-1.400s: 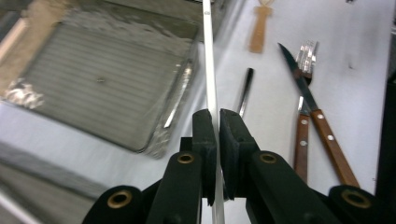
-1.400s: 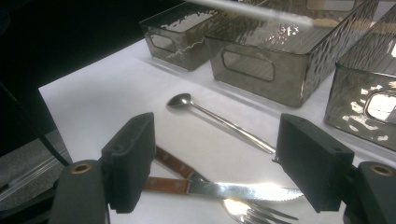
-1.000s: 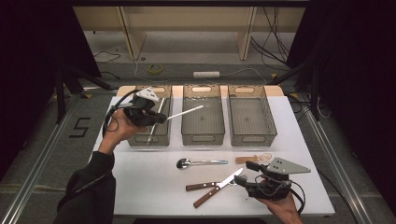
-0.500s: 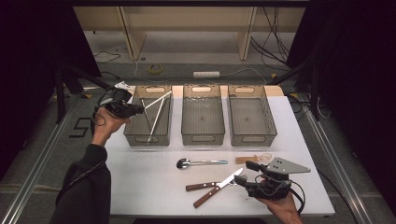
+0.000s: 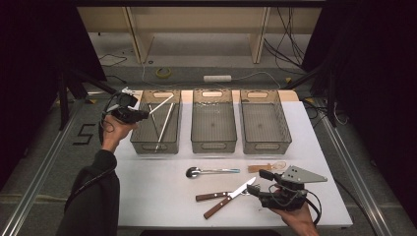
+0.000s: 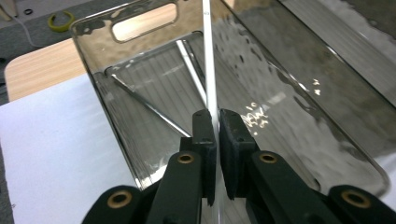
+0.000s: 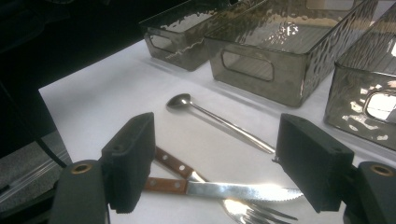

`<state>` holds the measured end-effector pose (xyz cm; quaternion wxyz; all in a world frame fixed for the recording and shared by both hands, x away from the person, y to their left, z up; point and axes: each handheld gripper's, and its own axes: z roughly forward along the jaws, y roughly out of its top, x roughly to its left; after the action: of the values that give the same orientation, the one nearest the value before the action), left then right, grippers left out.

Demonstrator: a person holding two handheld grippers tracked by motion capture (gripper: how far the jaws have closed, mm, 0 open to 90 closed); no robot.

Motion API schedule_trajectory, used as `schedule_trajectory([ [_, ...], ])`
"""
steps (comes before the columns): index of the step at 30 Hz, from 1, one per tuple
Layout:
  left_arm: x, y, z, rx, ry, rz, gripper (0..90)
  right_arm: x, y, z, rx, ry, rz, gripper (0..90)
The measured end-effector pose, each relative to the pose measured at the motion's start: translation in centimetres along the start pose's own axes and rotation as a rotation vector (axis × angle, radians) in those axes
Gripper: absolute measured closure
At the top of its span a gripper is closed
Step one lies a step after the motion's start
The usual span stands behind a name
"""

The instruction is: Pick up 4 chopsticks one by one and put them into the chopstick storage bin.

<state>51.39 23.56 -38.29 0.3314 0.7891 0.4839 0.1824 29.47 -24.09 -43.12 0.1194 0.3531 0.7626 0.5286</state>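
1. Since the earlier frames, the left gripper (image 5: pixel 142 115) has swung from above the left bin (image 5: pixel 139 135) out to that bin's left rim and dropped lower; the right gripper (image 5: pixel 260 184) has not moved.
2. White counter (image 5: pixel 162 196): three clear grey bins stand in a row along its far side. The left bin is the landmark for all that follows.
3. Middle bin (image 5: pixel 213 143) sits just right of the left bin, and the right bin (image 5: pixel 265 145) is one further right. Both look empty.
4. Left bin: two white chopsticks (image 5: pixel 158 132) already lie on its floor, crossing each other.
5. Left gripper, in the person's left hand (image 5: pixel 114 132), hovers at the left bin's left rim. Its jaws are closed tight on a third white chopstick (image 6: pixel 209 60), which slants across above the bin towards its far end.
6. Right gripper rests well to the right of the left bin, near the counter's front edge, with jaws wide apart and holding nothing.
7. Loose cutlery lies in front of the bins, right of the left bin: a metal spoon (image 5: pixel 209 171), a wooden-handled knife (image 5: pixel 228 198), a wooden-handled fork (image 7: pixel 196 177) crossed with it, and a small pale spoon (image 5: pixel 268 166).
8. Step in hand, as I judge it: sorting cutlery, with this chopstick being placed in the left bin. Next, it should be lowered until it lies inside the walls, then the jaws opened.
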Motion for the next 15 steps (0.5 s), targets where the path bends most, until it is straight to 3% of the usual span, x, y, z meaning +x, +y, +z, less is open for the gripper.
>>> schedule_trajectory([
  [15, 0.2, -1.0, 3.2, 0.023, 0.026, -0.049, 84.5, 0.0, 0.0, 0.0, -0.002, 0.001, 0.003, 29.6],
])
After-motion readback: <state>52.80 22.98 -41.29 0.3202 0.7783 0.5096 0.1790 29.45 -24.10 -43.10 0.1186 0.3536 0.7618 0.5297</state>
